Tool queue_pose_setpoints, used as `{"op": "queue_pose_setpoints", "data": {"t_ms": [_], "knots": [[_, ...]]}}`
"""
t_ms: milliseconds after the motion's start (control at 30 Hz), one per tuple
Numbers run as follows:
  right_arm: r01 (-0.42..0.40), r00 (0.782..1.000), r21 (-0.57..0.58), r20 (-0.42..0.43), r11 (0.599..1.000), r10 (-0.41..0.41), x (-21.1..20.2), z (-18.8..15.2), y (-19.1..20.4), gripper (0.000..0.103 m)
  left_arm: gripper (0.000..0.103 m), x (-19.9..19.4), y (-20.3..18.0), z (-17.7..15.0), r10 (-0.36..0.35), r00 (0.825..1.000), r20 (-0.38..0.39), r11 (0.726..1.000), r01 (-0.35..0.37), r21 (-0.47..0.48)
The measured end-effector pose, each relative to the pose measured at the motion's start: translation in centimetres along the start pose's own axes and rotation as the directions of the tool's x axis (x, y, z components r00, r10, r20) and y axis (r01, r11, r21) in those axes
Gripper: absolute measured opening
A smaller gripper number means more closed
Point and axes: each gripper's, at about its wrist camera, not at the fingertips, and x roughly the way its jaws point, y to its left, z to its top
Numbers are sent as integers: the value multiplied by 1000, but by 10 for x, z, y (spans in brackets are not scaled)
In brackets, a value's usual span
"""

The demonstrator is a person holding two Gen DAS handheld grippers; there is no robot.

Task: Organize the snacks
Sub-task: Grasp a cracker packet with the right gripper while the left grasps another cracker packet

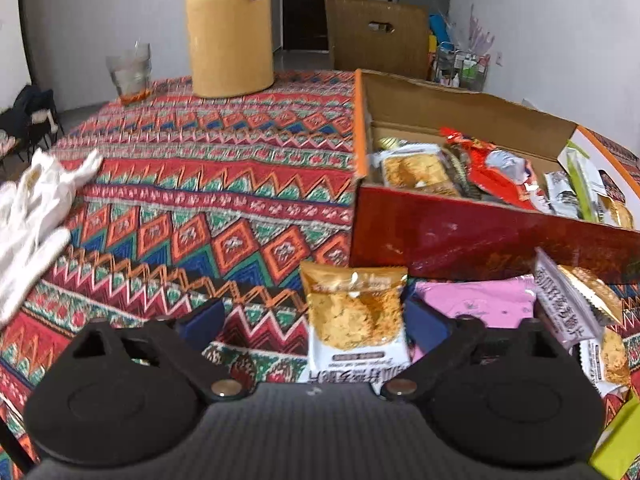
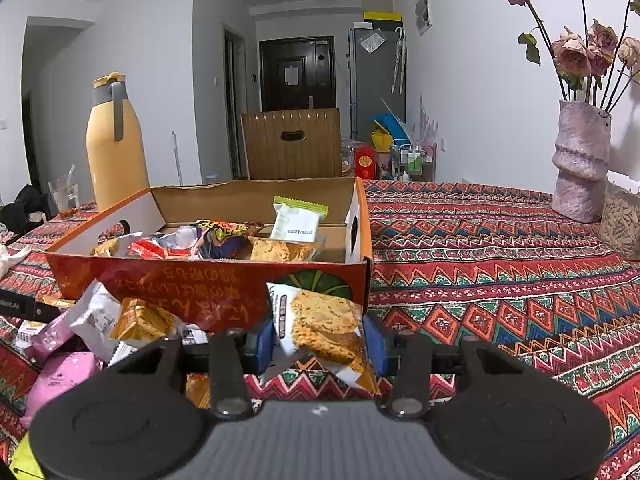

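Note:
A red cardboard box (image 1: 480,236) with an orange rim stands open on the patterned tablecloth and holds several snack packets. In the left wrist view my left gripper (image 1: 312,320) is open, low over the cloth. A white packet of golden crackers (image 1: 356,320) lies flat between its blue pads, close to the right one and far from the left. In the right wrist view my right gripper (image 2: 320,342) is shut on a similar cracker packet (image 2: 324,320), held tilted above the cloth just before the box's (image 2: 180,280) front wall. Loose packets, some pink (image 2: 60,376), are heaped at the box's near left corner.
A tall yellow jug (image 1: 230,28) and a drinking glass (image 1: 130,72) stand at the far side of the table. A white bag (image 1: 36,216) lies at the left edge. To the right stand a pink vase (image 2: 580,160) of dried roses and a jar of seeds (image 2: 622,220). A wooden chair (image 2: 294,144) is behind the table.

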Motion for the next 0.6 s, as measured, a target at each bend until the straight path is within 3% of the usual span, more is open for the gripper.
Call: {"op": "queue_pose_setpoints", "data": {"t_ms": [133, 233, 300, 333, 600], "knots": [[3, 1000, 0, -5, 1000, -3, 2, 0, 0, 46, 85, 2, 2, -3, -13, 1000, 0, 1000, 13, 0], [4, 1000, -3, -13, 1000, -4, 4, -1, 1, 46, 70, -1, -5, -6, -7, 1000, 24, 999, 6, 33], [6, 1000, -6, -16, 1000, -6, 5, -2, 2, 46, 50, -3, -9, -8, -8, 999, 43, 999, 6, 54], [7, 1000, -7, -17, 1000, -7, 6, -2, 2, 46, 45, -4, -10, -9, -14, 999, 50, 998, 11, 61], [8, 1000, -17, -6, 1000, -8, 5, -3, 3, 46, 42, -16, -17, -13, -12, 994, 109, 995, 2, 100]]}}
